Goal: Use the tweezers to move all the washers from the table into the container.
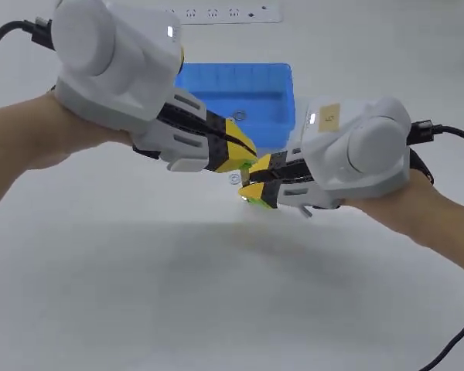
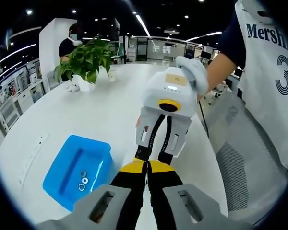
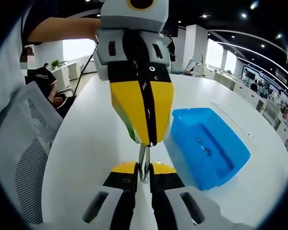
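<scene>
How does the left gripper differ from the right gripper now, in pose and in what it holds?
In the head view the left gripper slants down from the upper left, past the blue container; the right gripper lies lower, on the right. The tweezers stand between the right gripper's fingers; whether the left gripper also pinches them is unclear. Both have closed, yellow-tipped fingers, tip to tip.

Glossy blue plastic container [image 1: 282, 124], shiny metal washers [image 2: 82, 181] and tweezers [image 3: 143, 165], smooth matt white table [image 1: 216, 294].
</scene>
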A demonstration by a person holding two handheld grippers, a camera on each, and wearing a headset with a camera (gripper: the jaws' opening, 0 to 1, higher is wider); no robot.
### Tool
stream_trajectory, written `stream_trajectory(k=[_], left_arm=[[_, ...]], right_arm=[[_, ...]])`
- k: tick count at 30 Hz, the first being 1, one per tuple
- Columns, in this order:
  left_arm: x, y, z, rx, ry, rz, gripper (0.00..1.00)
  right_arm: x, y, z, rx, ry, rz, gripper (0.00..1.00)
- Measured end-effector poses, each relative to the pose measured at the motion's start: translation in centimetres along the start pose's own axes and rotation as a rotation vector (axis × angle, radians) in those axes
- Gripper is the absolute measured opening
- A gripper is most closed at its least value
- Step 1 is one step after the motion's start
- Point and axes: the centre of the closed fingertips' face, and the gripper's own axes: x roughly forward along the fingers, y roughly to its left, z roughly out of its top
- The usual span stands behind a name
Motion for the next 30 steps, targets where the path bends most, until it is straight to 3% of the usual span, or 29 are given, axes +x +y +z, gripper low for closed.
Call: stream_trajectory(k=[7, 17, 30], left_arm=[[-1.0, 0.0, 0.7, 0.004, -0.02, 0.013, 0.05], [-3.4, 0.9, 2.5, 0.045, -0.041, 0.056, 0.05], [-6.3, 3.8, 6.3, 0.167, -0.051, 0.107, 0.05]], right_arm=[[-0.5, -0.1, 1.2, -0.018, -0.015, -0.007, 0.11], [-1.6, -1.2, 4.0, -0.07, -0.038, -0.038, 0.11], [-3.3, -4.5, 8.7, -0.175, -0.074, -0.088, 0.11]])
